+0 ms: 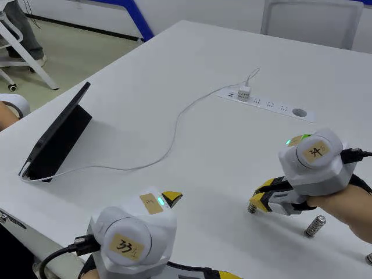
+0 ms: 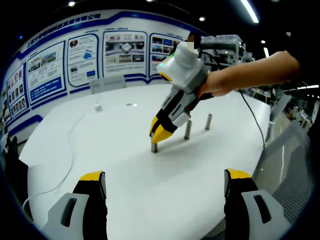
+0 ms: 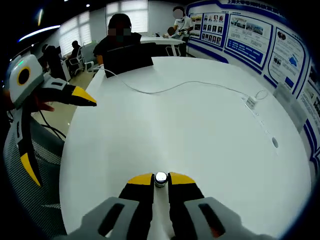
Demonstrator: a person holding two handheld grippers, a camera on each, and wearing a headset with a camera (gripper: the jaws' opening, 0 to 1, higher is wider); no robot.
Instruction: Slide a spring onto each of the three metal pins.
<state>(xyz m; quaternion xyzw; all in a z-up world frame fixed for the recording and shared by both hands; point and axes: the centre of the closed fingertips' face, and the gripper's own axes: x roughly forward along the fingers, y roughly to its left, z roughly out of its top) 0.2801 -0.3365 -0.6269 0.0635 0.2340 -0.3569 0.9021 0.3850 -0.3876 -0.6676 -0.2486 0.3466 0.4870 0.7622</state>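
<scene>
**Spotter A:** At four o'clock on the white table, your right gripper is clenched on the top of the first pin. The right gripper view shows the pin's bright round end pinched between your two yellow tips.

**Spotter B:** Agreed. A spring is coiled round that pin just below your tips. Whether your pads bite the coil or the pin itself, I cannot tell.

**Spotter A:** Your second pin stands upright near the first, further toward four o'clock. It is clear of the gripper and wears a spring of its own. Your third pin sits at five o'clock, cut by the frame edge, so you get no reading on it.

**Spotter B:** Your left gripper is released, with its jaws spread wide and nothing between them. It sits at seven o'clock, low by the near edge and well apart from the pins.

**Spotter A:** Up at one o'clock you have a power strip. A white cable runs from it across the table to the tablet, which is propped at nine o'clock.
</scene>
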